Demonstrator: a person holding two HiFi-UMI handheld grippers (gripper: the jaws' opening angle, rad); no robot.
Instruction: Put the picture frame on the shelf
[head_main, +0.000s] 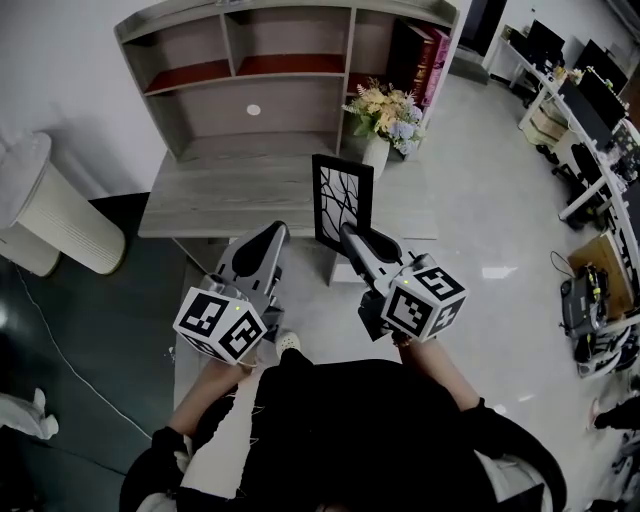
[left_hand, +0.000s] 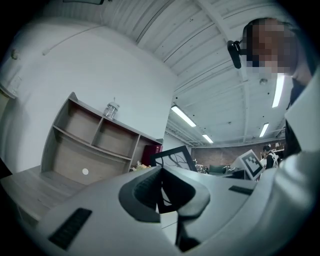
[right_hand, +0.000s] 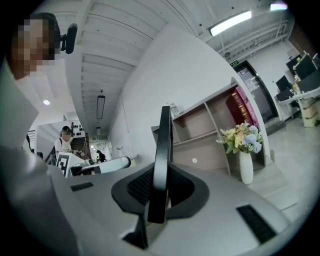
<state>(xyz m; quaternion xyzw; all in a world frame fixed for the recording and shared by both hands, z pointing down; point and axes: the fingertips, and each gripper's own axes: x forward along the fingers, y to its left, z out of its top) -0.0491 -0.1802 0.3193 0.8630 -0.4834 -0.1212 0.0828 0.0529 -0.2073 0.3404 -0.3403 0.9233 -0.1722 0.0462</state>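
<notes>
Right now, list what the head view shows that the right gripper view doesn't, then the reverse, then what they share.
Head view only: the white ribbed cylinder at far left, the picture frame's branch-patterned face. Right gripper view only: a ceiling light, a person in the background, the frame seen edge-on. Both: the right hand-held gripper shut on the frame, the flower vase, the shelf, red books.

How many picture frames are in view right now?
1. The black rectangular picture frame stands upright, clamped edge-on by the right gripper, near the grey wooden desk. None shows on the grey shelf unit; others may be hidden.
</notes>
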